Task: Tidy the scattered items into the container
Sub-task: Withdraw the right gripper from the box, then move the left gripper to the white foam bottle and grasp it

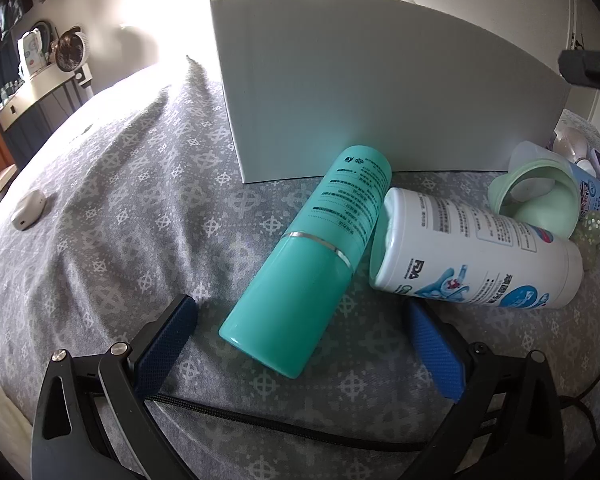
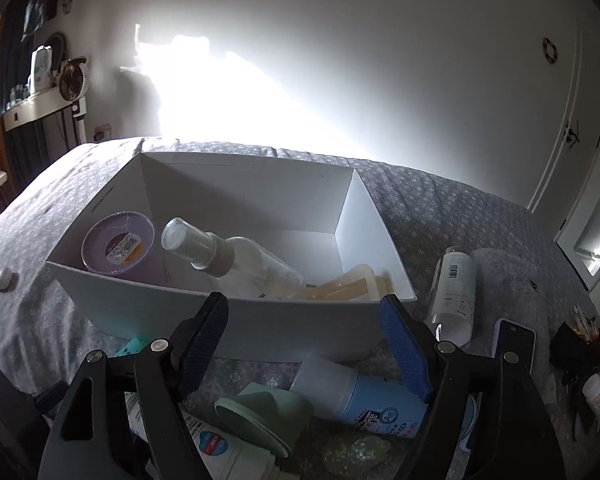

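Teal bottle and white canister block the box; both tools stand apart.

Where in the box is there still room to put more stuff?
The white cardboard box has bare floor at its back, along the far wall and in the right-hand corner. It is crowded at the front: a purple round tub on the left, a clear spray bottle in the middle, pale yellow flat pieces on the right.

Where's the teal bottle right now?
In the left wrist view, the teal bottle lies on the bed between the open left gripper fingers, against the white box, touching the white canister.
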